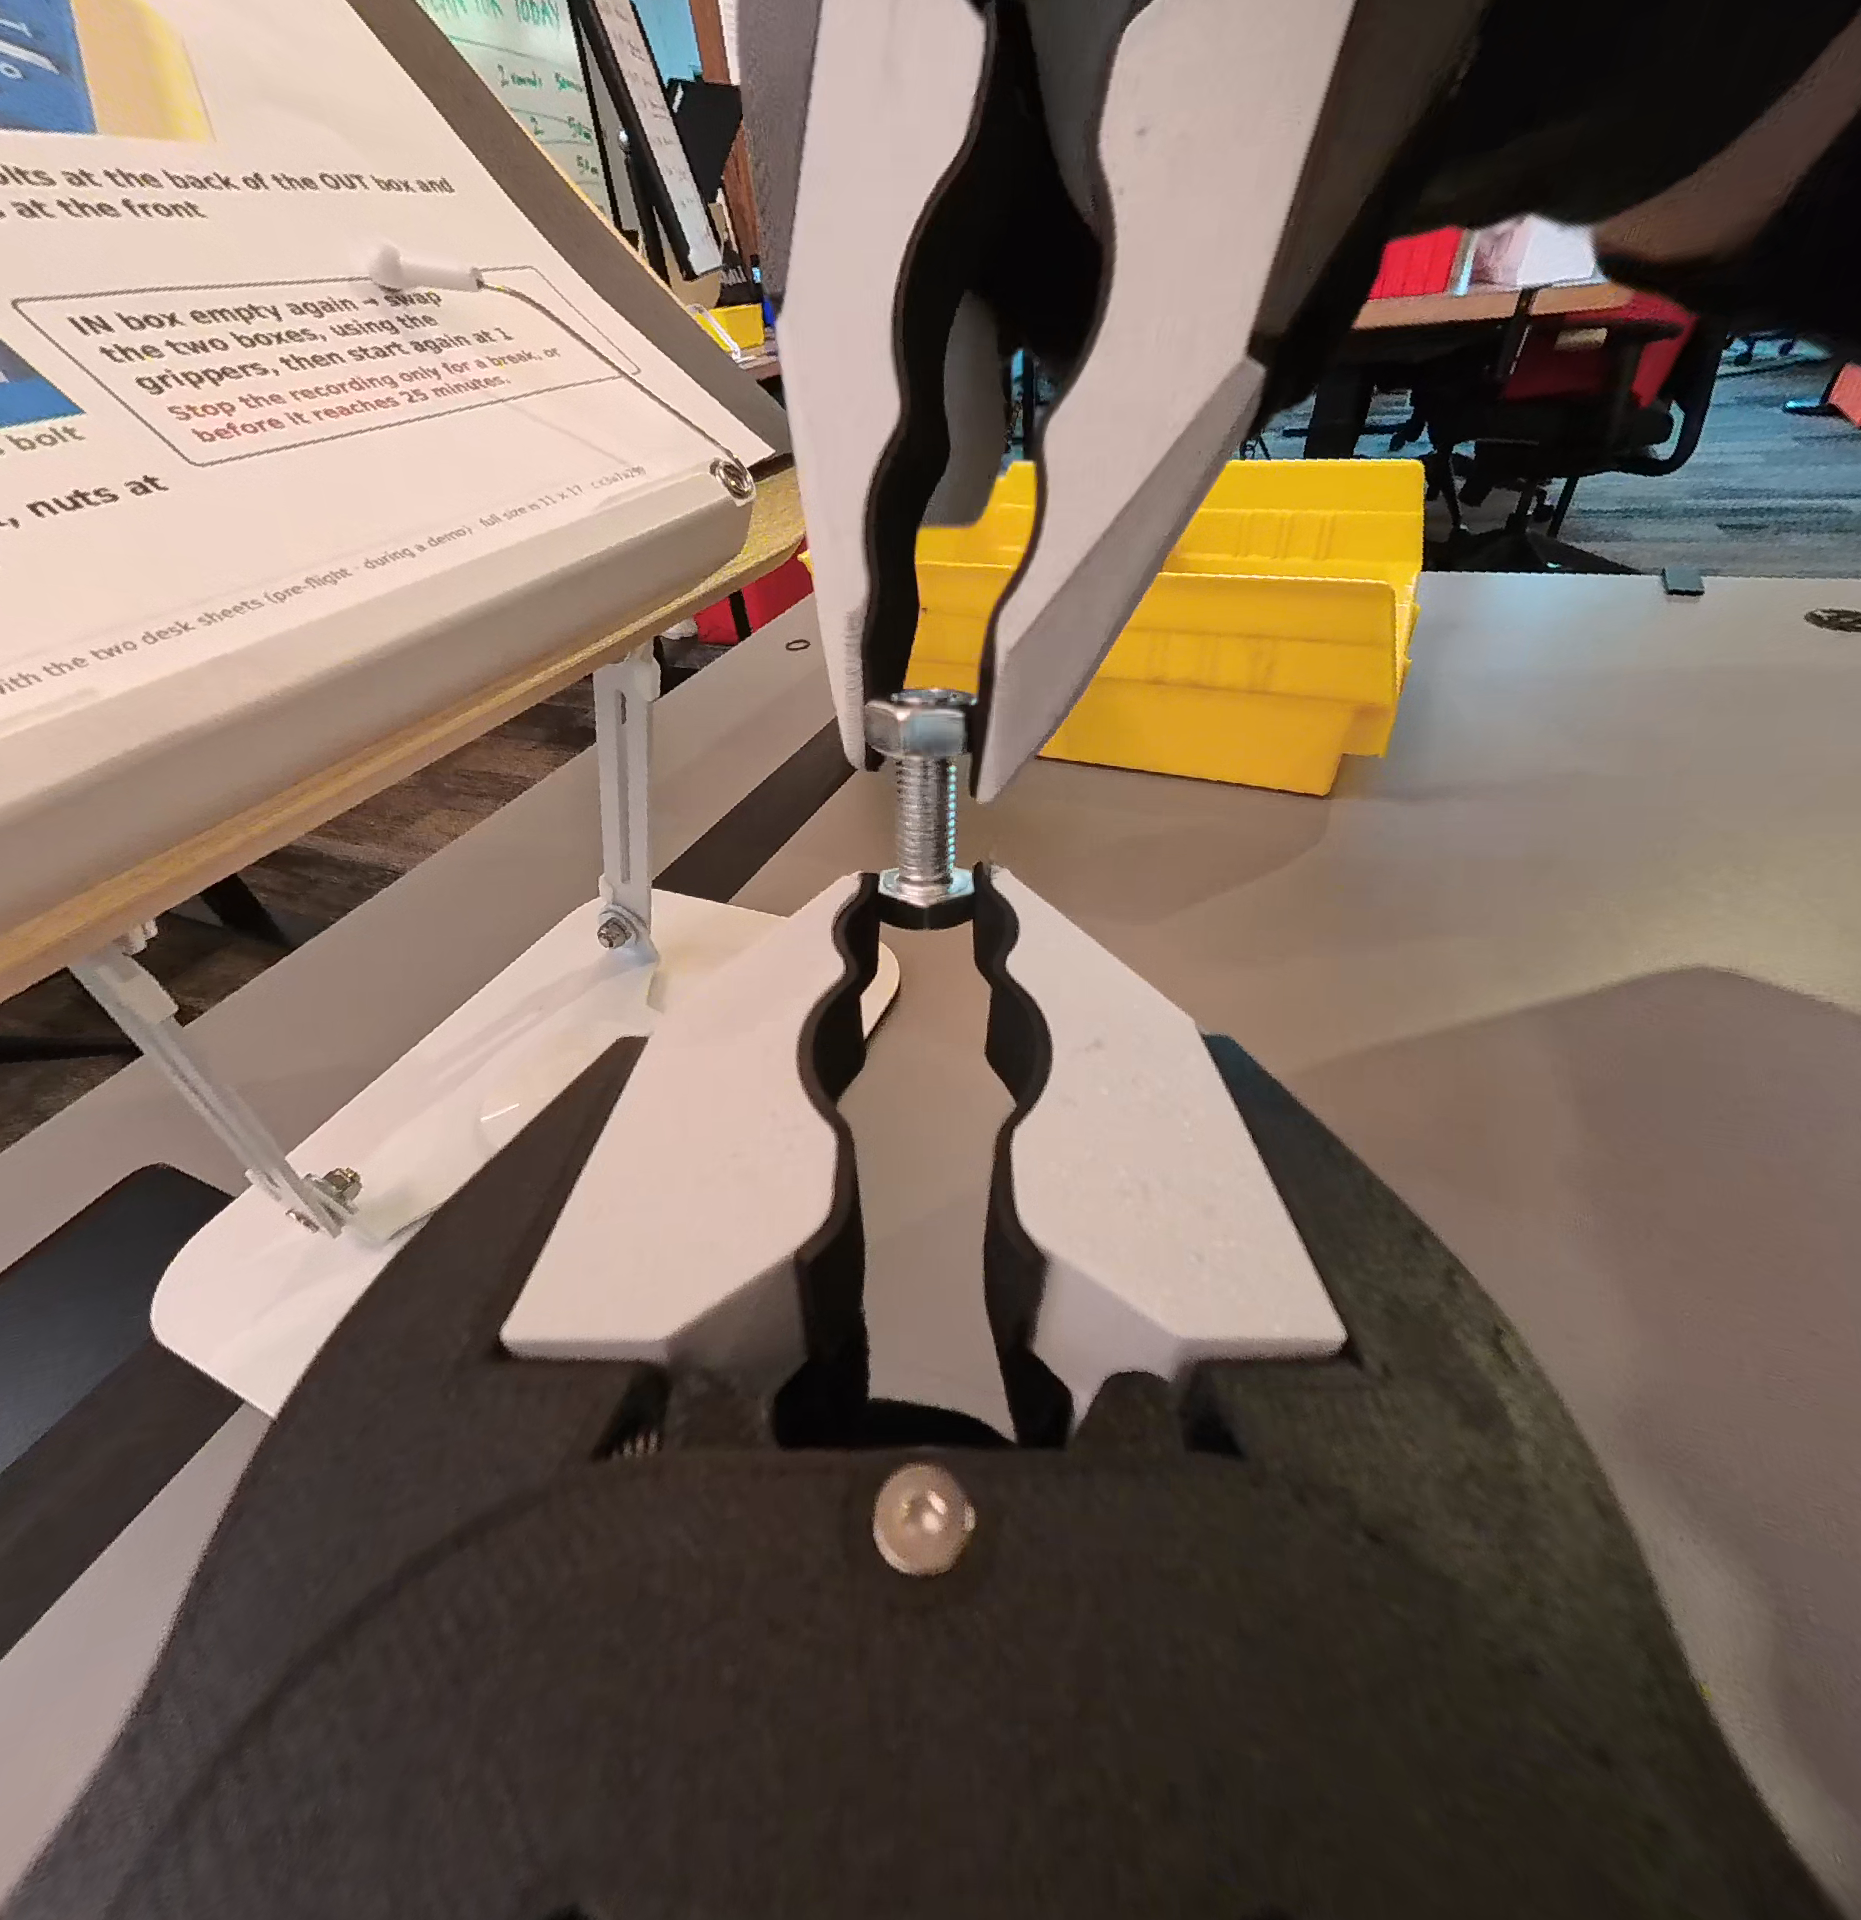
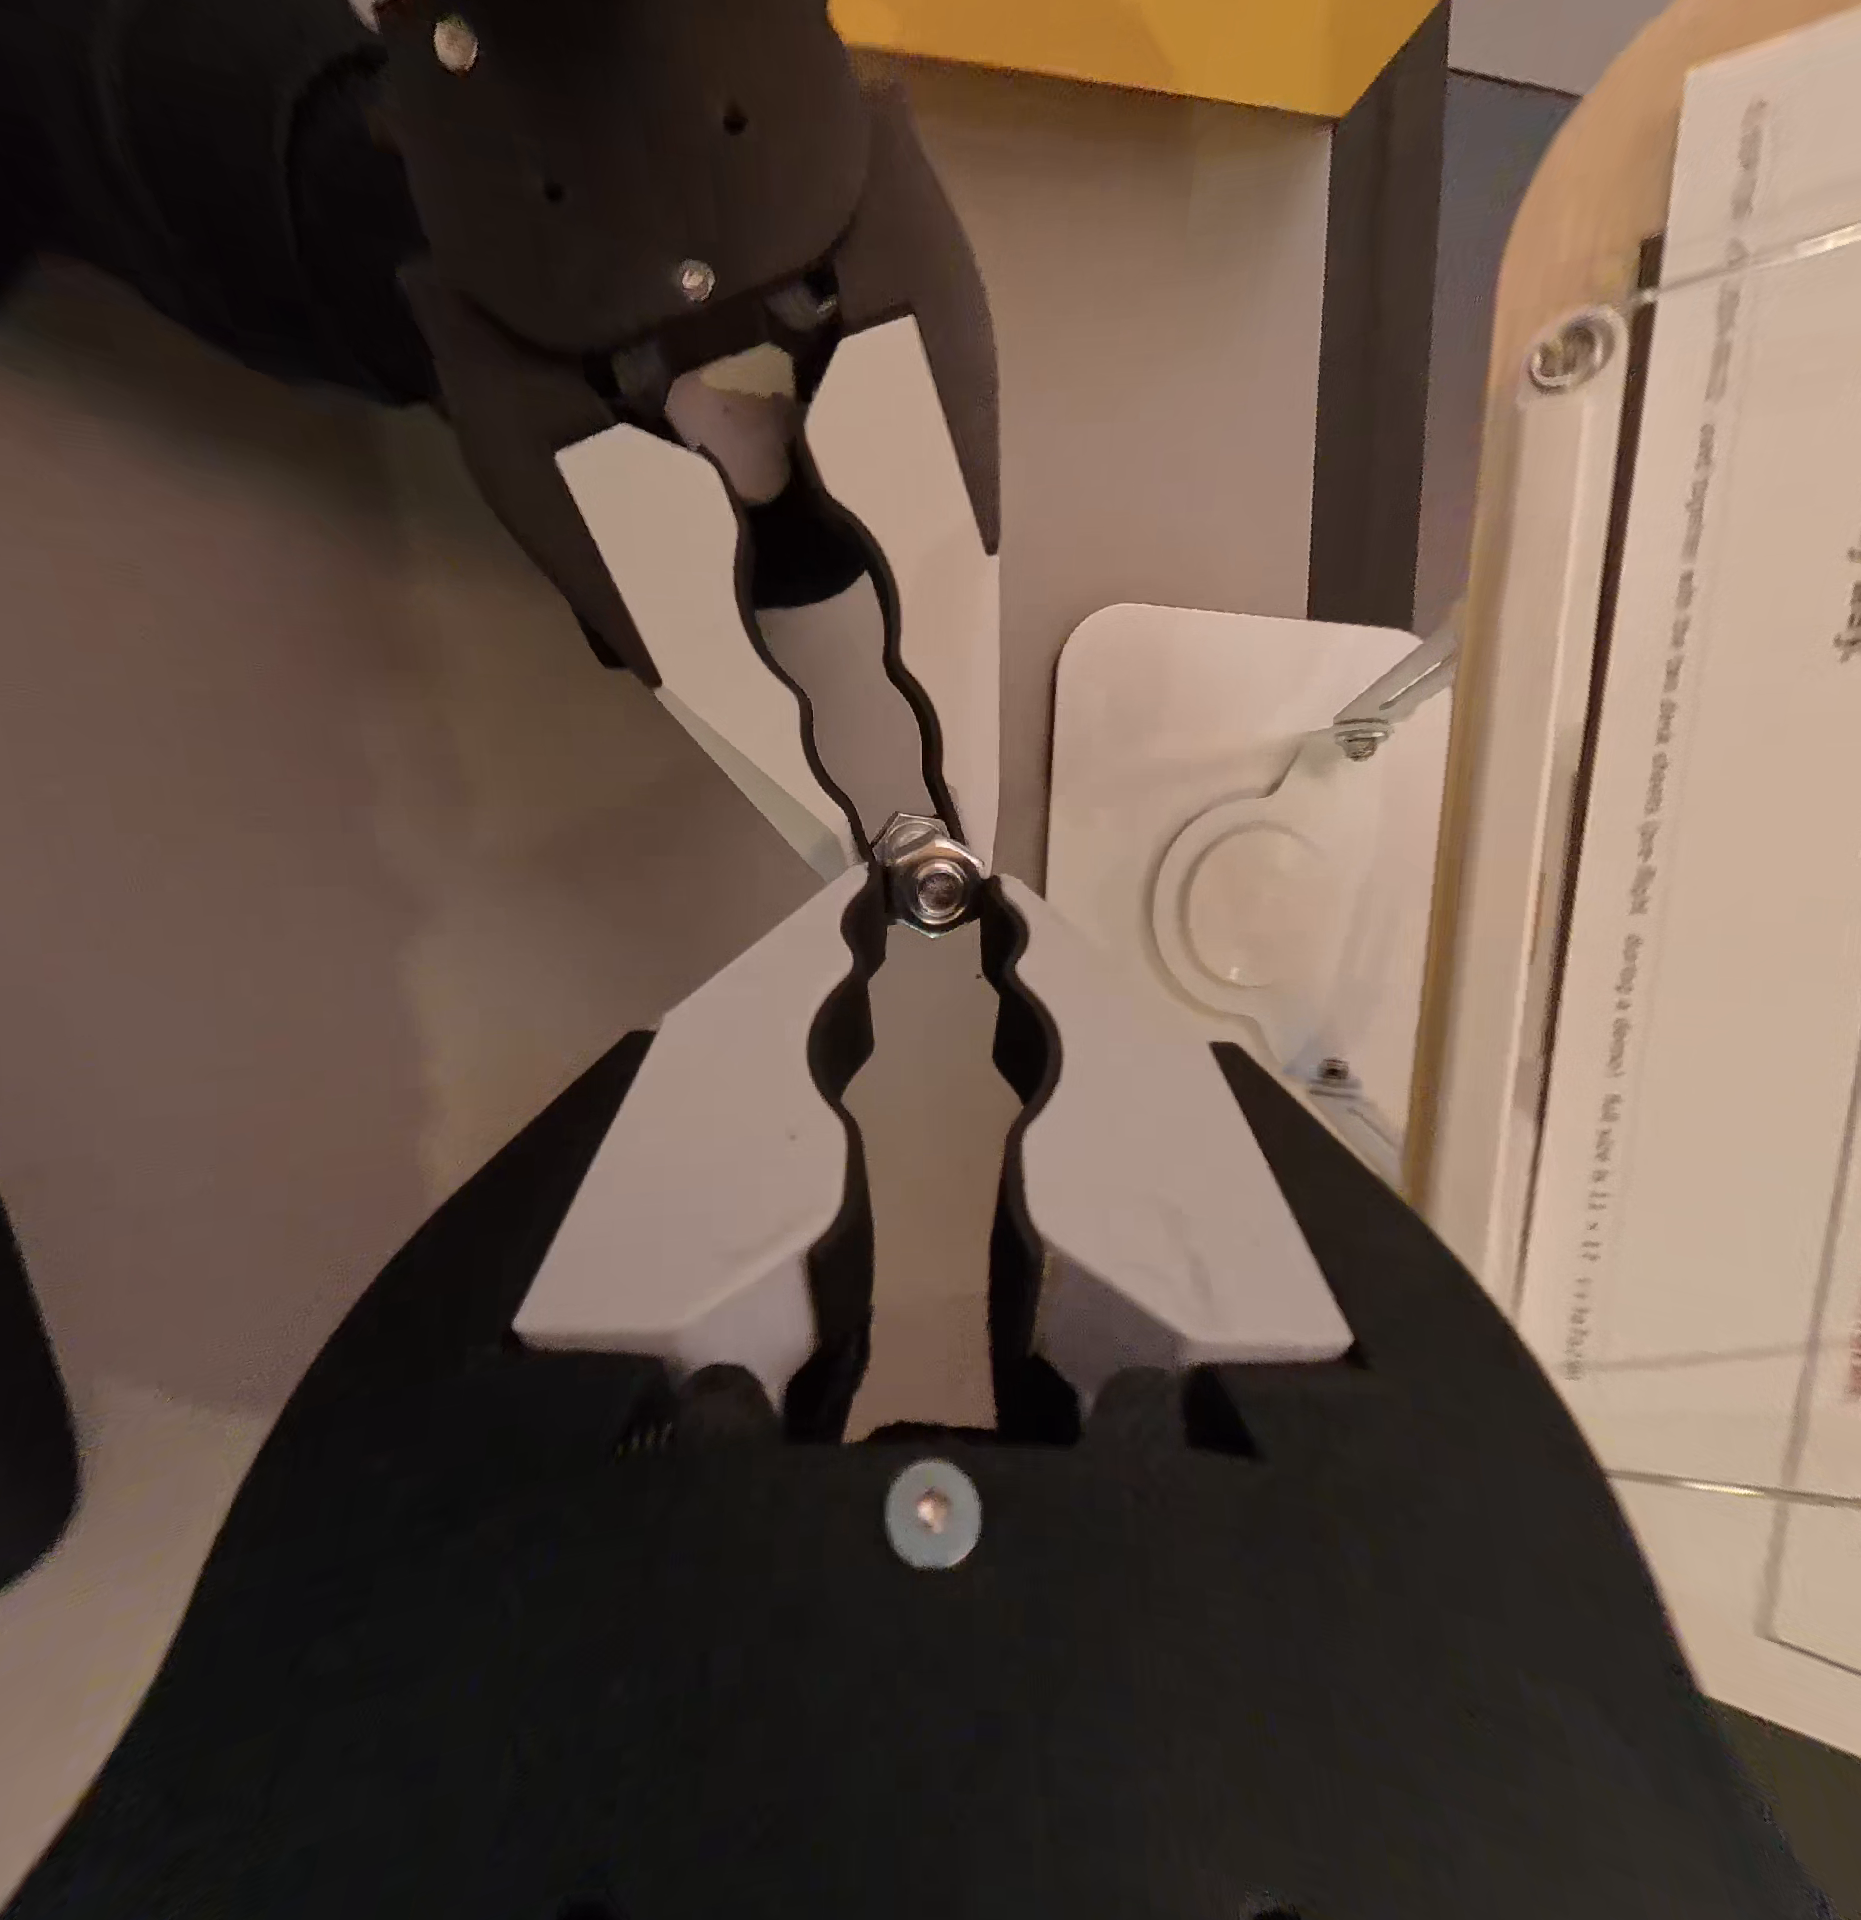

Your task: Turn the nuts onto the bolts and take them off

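Office space behind us — red chairs, desks, a whiteboard way back — and up front a plain grey counter [image 1: 1528,883] with a yellow bin [image 1: 1269,644] parked at the far side. On the left sits a tilted instruction board [image 1: 334,468] on a white stand [image 1: 469,1091], angled up so it can be read while working.

Both claws meet at one bolt, held up in the air over the counter rather than lying on it. Our left claw [image 1: 926,896] is pinched narrow on the nut [image 1: 924,889], gripping its flats right at the fingertips. The right claw [image 1: 918,732] comes down from above and is closed on the hex head of the bolt [image 1: 921,821], so the threaded shank hangs straight down between the two. That upright line-up is the whole point, we reckon — each claw gets flat faces to bite on, and the axis stays straight so the thread won't cross.

The nut sits at the very bottom end of the thread, with nearly all of the shank bare above it. So it's either just started or nearly off; we can't tell which way it's going from one moment.

From the right wrist view we look straight down on the bolt head [image 2: 931,896], with the nut [image 2: 908,833] peeking out behind it and the left claw's fingers [image 2: 697,582] reaching in from the top.

Main risk, as we see it: only fingertip grip on small hardware, so a slip drops the nut.
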Action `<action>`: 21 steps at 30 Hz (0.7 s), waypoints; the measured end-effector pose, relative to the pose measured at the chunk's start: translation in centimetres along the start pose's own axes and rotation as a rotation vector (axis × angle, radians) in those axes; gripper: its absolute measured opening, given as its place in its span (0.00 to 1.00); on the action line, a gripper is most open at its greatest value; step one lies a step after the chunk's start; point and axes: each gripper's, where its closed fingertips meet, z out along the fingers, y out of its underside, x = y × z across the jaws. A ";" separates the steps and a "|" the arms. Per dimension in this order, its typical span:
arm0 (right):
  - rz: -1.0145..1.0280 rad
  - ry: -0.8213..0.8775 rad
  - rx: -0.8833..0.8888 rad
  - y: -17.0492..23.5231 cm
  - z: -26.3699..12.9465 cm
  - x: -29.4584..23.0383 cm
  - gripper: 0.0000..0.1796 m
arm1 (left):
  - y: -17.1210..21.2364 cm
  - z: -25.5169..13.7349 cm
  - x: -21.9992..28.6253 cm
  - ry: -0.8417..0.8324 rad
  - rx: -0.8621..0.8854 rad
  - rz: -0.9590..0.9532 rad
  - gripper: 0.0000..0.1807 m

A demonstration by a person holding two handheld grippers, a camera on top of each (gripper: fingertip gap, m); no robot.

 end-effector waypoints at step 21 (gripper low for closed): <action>-0.652 0.381 -0.260 -0.8 -1.0 0.8 0.17 | -0.3 -0.1 0.0 0.002 0.011 0.000 0.09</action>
